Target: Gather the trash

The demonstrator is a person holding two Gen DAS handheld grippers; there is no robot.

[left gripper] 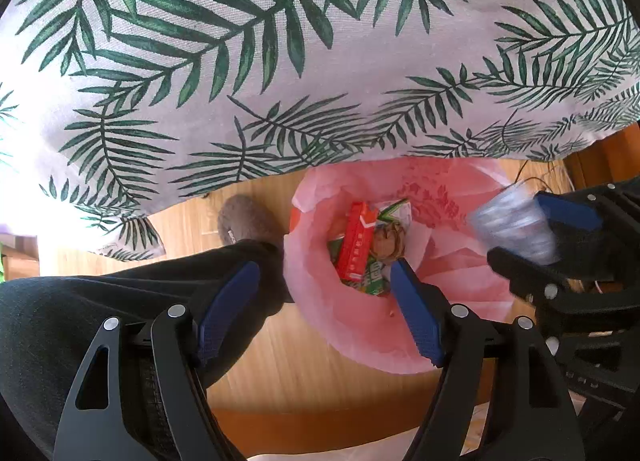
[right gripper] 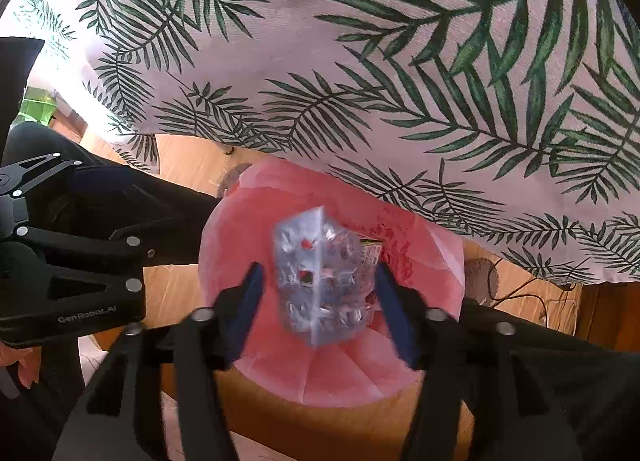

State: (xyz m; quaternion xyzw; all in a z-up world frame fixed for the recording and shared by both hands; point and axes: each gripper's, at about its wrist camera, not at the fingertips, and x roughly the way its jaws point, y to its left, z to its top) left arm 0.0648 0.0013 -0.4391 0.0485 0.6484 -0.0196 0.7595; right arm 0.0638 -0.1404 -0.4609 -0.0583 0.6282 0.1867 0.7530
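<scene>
Leaf-print cloth [right gripper: 320,61] hangs ahead of both grippers. Pink bin bag [right gripper: 340,377] right under them. Red box [left gripper: 358,241] + green pack [left gripper: 374,279] already inside. Clear plastic wrapper [right gripper: 320,277] blurry between right gripper [right gripper: 320,301] fingers, none touching it, prob dropping into bag. Right gripper wide apart, let go. Left gripper [left gripper: 320,303] also spread, holds nothing. Wrapper looks v. light, crinkly, slippy; pinch at folded edge.

Bin mouth open from above, tight at the far side.
Leaf-print tablecloth [left gripper: 320,61] overhangs the far rim of the pink-lined bin [left gripper: 320,301]; person's leg [left gripper: 120,301] crowds its left; clear plastic wrapper [right gripper: 320,281] sits mid-opening between spread right gripper [right gripper: 318,301] jaws.
</scene>
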